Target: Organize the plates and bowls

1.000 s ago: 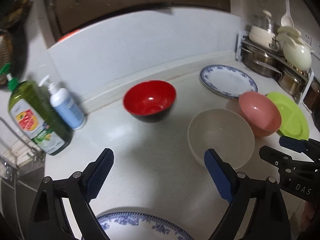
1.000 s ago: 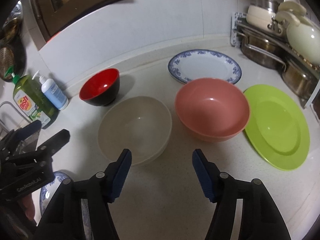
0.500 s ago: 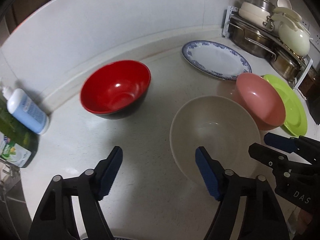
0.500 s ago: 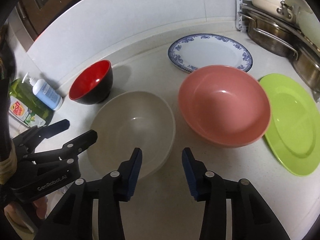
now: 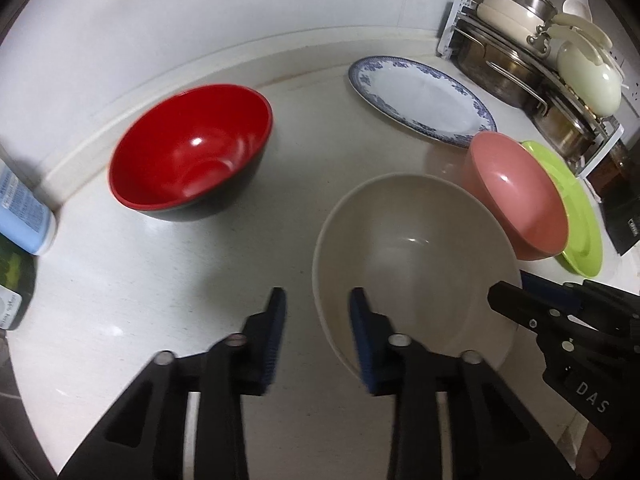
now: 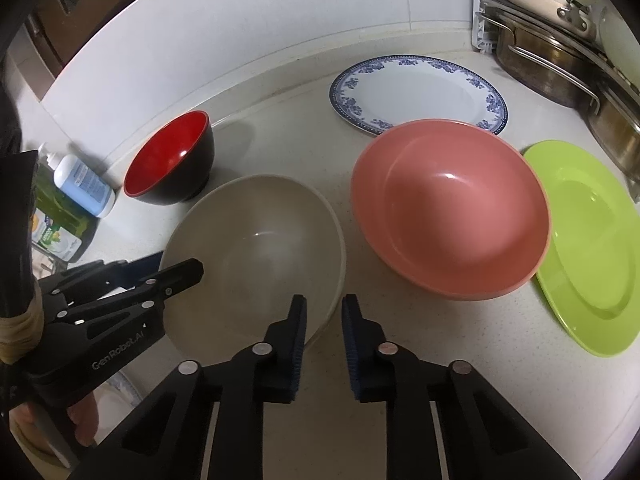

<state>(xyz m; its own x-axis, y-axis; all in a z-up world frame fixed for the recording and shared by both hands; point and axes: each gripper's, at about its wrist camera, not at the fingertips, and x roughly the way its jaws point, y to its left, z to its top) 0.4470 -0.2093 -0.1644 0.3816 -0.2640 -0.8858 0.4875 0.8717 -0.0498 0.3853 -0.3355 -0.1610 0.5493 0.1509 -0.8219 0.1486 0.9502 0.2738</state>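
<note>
The beige bowl (image 6: 256, 252) sits on the pale surface (image 6: 420, 352) between the red bowl (image 6: 170, 160) and the pink bowl (image 6: 448, 208). Each tool straddles its rim, left tool (image 5: 316, 320) and right tool (image 6: 323, 320), fingers parted, not clamped.

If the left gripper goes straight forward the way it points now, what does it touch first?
Probably the near rim of the beige bowl: the left gripper already straddles it, jaws open. Depth is unclear.
</note>
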